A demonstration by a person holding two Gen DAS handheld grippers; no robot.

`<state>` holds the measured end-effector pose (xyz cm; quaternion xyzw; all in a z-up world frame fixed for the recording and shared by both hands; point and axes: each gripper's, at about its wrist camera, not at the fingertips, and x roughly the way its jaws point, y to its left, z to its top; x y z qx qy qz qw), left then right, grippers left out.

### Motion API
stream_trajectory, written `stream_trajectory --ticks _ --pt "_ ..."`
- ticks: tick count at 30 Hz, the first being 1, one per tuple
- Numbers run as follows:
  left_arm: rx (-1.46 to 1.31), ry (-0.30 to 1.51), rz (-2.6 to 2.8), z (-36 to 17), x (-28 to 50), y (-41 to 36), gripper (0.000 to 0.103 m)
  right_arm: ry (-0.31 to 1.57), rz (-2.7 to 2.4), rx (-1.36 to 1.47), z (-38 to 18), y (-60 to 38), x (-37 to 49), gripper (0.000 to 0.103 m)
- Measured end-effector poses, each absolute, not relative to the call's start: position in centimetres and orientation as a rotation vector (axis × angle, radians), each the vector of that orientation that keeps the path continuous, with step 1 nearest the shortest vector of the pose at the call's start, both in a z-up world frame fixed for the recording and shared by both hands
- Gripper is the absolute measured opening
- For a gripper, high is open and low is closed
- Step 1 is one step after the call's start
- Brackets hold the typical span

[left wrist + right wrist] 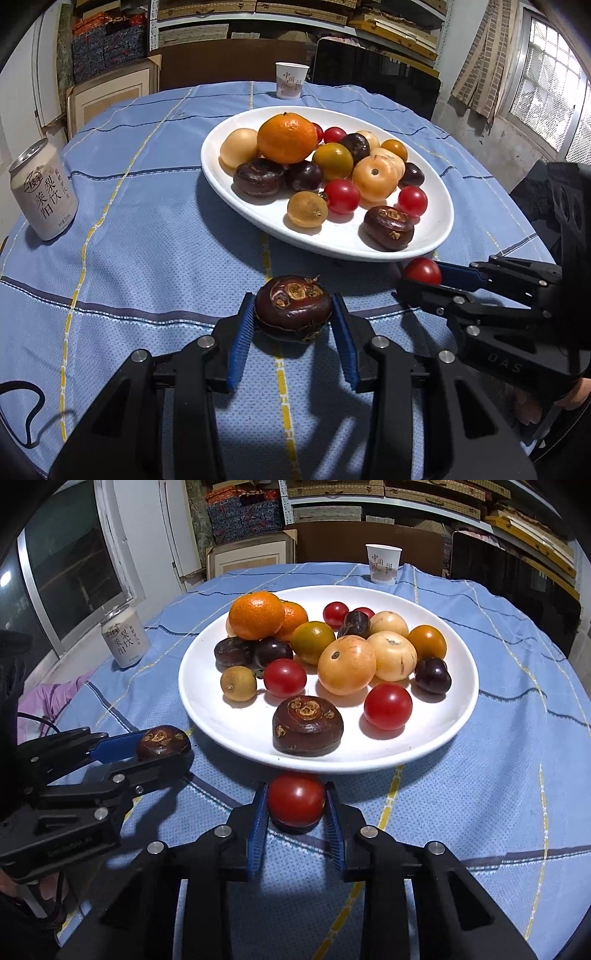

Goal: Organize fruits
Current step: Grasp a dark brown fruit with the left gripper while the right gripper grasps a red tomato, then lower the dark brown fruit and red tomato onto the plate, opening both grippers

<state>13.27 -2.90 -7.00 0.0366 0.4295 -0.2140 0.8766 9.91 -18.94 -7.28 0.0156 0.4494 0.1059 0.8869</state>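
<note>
Two grips | left fingers (293,317) pinching water chestnut (293,308) | right fingers (295,812) pinching cherry tomato (295,799)

A cluttered storeroom: shelves (303,14) stacked with flat boxes and boards, cartons (110,92) on the floor, a barred window (546,88).

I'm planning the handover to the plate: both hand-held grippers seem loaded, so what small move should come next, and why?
Probably lift the right hand-held gripper slightly and carry its cherry tomato over the white plate's rim. Its jaws are shut on the tomato just short of that rim, so clearance comes first. The left hand-held gripper grips a dark water chestnut and can follow.
</note>
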Motion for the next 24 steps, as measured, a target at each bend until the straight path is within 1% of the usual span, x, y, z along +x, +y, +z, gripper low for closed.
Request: stream_trajectory --ticks 13,19,24 --pt "0.091 0.845 -0.480 -5.3 11.1 -3.1 0.040 0.850 0.156 0.052 -5.4 -22.5 6.4 0.030" --pt "0.114 0.763 -0.505 -2.2 9.7 -3.7 0.040 0.789 0.147 0.053 -3.0 -23.7 5.8 0.030" --pt "0.152 0.705 -0.512 0.5 10.5 -5.0 0.040 0.733 0.152 0.033 0.1 -24.3 7.2 0.030"
